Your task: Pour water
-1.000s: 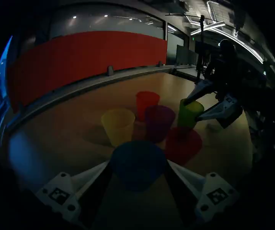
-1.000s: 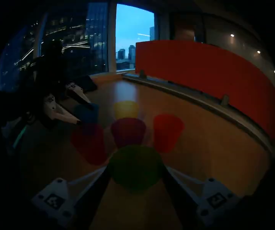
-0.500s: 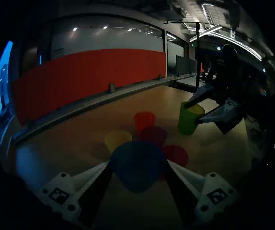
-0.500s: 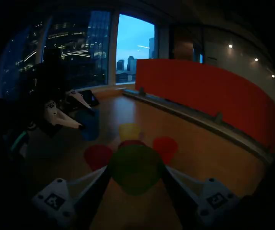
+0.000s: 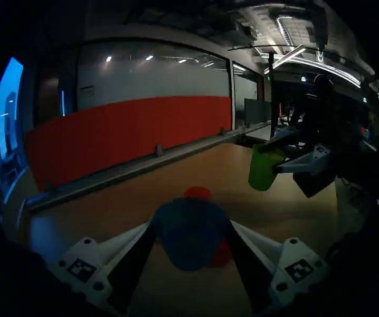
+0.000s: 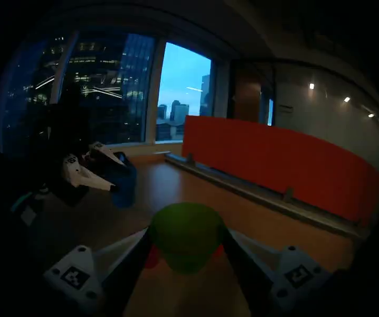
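in the left gripper view my left gripper (image 5: 190, 226) has both fingers clamped on the blue cup (image 5: 189, 245), which sits upright between them. just past the fingertips a red cup (image 5: 197, 192) stands on the wooden table (image 5: 105, 211). a second red cup (image 5: 222, 254) peeks out below the blue one, against the finger on the view's right. farther ahead, out beyond that same finger, the right gripper (image 5: 267, 158) holds the green cup (image 5: 262, 171) roughly upright above the table.

in the right gripper view the right gripper (image 6: 187, 227) is closed on the green cup (image 6: 187, 243), pinched between both fingers. a sliver of red (image 6: 151, 257) shows low beside it. well ahead, beyond the finger on the view's left, the left gripper (image 6: 110, 169) carries the blue cup (image 6: 122, 185). i cannot tell whether either cup holds water.
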A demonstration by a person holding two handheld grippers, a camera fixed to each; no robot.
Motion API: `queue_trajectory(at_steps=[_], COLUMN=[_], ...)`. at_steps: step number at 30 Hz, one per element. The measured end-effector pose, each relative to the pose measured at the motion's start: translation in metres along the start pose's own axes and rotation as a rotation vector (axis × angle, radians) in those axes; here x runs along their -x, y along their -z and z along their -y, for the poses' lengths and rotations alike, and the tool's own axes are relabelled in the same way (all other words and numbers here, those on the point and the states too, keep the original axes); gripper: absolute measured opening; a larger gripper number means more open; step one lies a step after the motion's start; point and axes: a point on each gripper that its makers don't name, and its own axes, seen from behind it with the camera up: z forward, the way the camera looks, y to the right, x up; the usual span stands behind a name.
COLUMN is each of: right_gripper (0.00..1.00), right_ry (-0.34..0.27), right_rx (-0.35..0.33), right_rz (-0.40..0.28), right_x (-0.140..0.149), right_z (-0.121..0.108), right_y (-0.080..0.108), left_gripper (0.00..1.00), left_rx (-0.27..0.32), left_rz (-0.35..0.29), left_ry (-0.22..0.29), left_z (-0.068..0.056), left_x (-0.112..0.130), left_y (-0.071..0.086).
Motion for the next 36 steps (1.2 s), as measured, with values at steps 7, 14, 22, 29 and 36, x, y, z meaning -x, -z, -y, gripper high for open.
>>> queue_trajectory(at_steps=[7,14,22,29,36], right_gripper=[0.94,0.94,0.94,0.94,0.93], right_ry=[0.019,0.023,0.005,-0.001,-0.012], right_rx=[0.012,0.020,0.013,0.005,-0.014], right_rz=[-0.072,-0.136,-0.163,-0.169,-0.178], right_x=[-0.032,-0.057,-0.066,-0.069,-0.072], right_z=[0.006,0.012,0.015,0.018,0.022], right_y=[0.009,0.012,0.012,0.012,0.010], left_gripper=[0.88,0.88,0.88,0.88,0.88], left_rx=[-0.005,-0.009,-0.007,-0.025,-0.041], left_rz=[-0.065,-0.112,-0.149,-0.171,-0.199], left_ry=[-0.005,-0.005,-0.012,-0.049,-0.108], left_z=[-0.008,-0.012,-0.012,-0.009,-0.011], left_x=[-0.027,-0.044,-0.058,-0.066,-0.083], left_y=[0.014,0.025,0.030,0.032,0.033])
